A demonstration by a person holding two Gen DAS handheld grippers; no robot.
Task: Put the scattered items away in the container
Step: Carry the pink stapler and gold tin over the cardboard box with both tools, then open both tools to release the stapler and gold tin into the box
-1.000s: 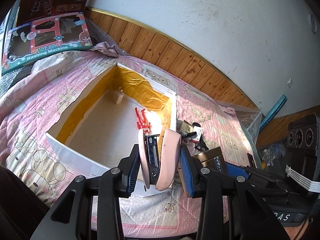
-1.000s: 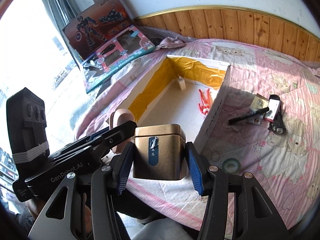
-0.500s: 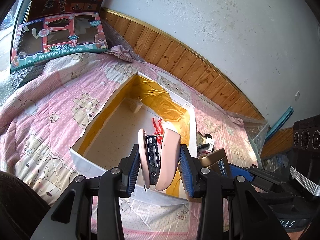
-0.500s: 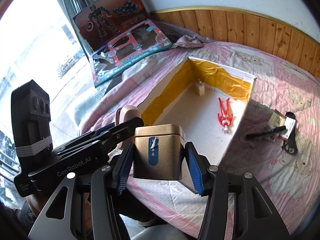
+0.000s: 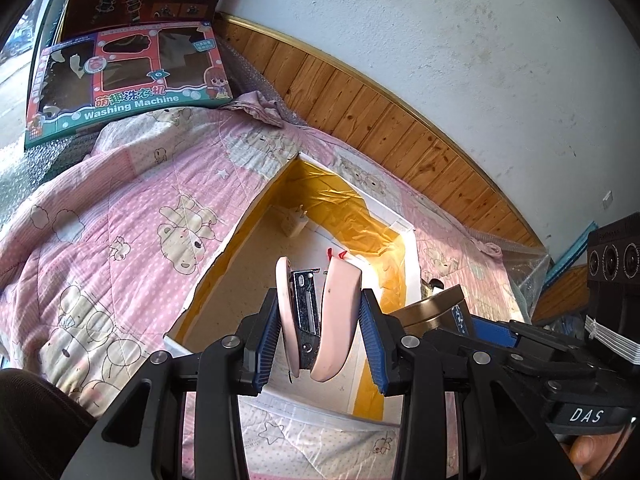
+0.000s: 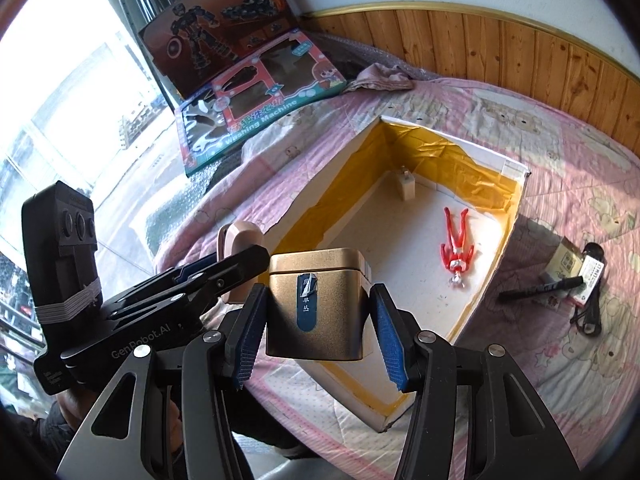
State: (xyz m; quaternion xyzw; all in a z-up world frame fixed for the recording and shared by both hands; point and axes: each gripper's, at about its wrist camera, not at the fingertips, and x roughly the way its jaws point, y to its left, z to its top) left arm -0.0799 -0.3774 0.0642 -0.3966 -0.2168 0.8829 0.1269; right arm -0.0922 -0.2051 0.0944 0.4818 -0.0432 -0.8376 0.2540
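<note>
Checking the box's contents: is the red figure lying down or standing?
Lying down: the red figure rests flat on the box floor, legs toward the yellow far wall.

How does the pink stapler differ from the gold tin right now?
The pink stapler is slim, curved and gapes open in the left claw; the gold tin is a boxy cube with its lid on, in the right claw. Stapler is matte pink, tin metallic. Both are held over the box.
</note>
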